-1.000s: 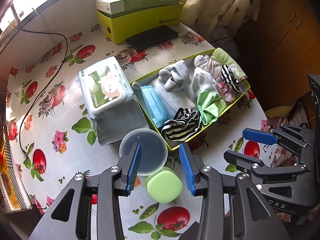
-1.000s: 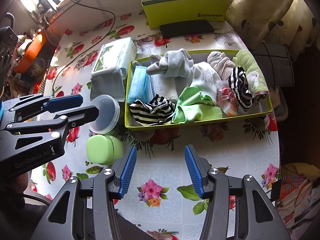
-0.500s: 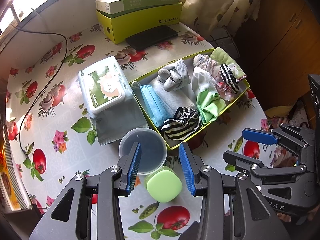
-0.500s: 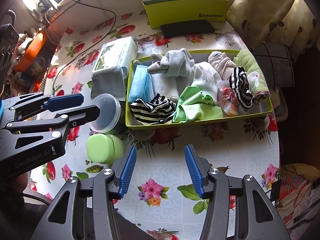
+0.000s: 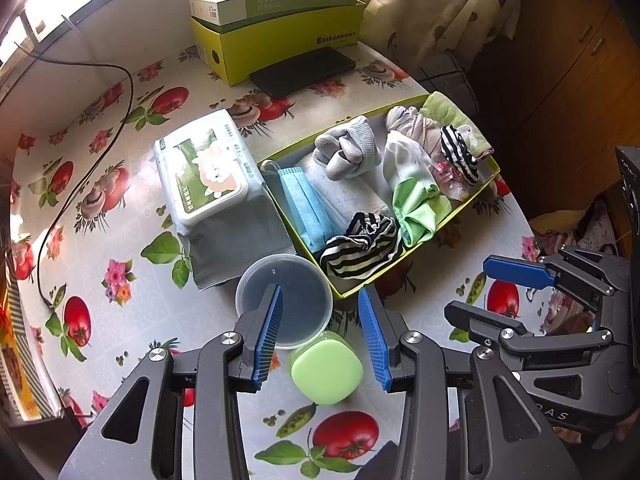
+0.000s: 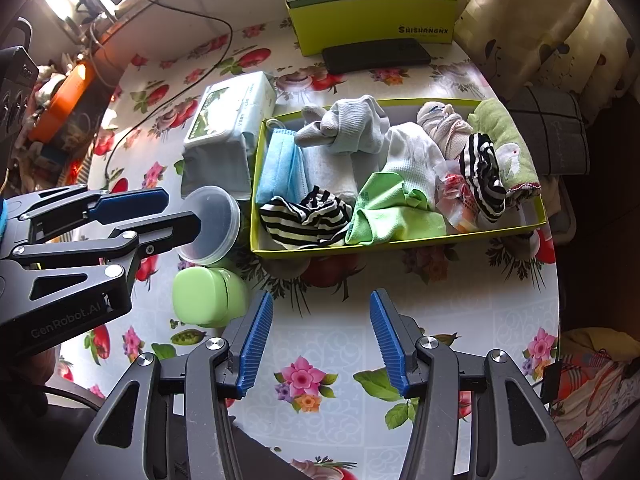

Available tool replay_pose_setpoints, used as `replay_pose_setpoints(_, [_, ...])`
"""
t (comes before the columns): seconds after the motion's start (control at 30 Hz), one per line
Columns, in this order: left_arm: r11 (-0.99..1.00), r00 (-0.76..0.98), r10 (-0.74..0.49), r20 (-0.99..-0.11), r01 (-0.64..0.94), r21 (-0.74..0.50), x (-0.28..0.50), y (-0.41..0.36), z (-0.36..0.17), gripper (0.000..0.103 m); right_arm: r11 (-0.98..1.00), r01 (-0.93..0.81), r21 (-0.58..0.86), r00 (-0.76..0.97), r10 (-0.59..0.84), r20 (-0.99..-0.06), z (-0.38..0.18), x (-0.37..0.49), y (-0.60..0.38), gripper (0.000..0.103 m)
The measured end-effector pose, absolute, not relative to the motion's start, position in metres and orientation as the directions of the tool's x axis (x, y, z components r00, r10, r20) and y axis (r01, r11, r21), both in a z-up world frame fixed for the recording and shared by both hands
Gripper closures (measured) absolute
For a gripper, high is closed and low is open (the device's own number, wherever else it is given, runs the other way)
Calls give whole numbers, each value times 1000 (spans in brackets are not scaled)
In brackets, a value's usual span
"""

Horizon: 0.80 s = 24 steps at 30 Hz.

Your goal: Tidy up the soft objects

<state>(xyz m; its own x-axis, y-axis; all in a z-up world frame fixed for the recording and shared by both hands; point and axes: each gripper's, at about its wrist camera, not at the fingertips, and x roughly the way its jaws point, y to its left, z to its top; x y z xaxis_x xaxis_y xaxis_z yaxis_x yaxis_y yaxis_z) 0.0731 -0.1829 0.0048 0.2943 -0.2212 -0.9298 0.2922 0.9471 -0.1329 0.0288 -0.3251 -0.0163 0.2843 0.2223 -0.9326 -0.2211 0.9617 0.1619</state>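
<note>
The tray [image 6: 400, 242] has yellow-green walls. Inside it, at its left end, lies a light blue face mask [image 6: 280, 168]; beside that a black-and-white striped cloth [image 6: 304, 216], then a bright green cloth [image 6: 392, 212], a white sock [image 6: 408, 152] and a pale grey sock [image 6: 348, 124]. Left of the tray stands a clear tub [image 6: 216, 216] and a mint-green case [image 6: 200, 298]. The tablecloth [image 6: 328, 344] is white with red tomatoes and pink flowers. The gripper pads [image 6: 254, 340] are blue.

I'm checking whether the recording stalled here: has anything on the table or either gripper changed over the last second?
Nothing visibly changed. The left gripper and right gripper hang open and empty above the table, and the socks, mask and cloths lie as before in the yellow-green tray, with the plastic cup and green case beside it.
</note>
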Motion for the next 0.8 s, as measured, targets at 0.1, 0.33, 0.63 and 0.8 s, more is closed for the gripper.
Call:
replay_pose_setpoints(0.1, [947,294,-221,-930,293,-132,74,-183,5,62,962,-220,162,285,222,-932,-17,29,-325,52])
replay_pose_setpoints(0.33, [947,293,-220,-931,293,-132,74,-183,4,62,962,-220,163,284,223,-933,-16,30,-326,52])
replay_pose_setpoints(0.63, [947,288,-218,-932,295,-130,71,-182,2,62,961,-221,163,283,224,-933,-17,32,-327,52])
replay_pose_setpoints(0.8, [947,286,-216,-934,295,-129,69,-181,0,62,961,-223,164,282,224,-933,-17,32,-328,52])
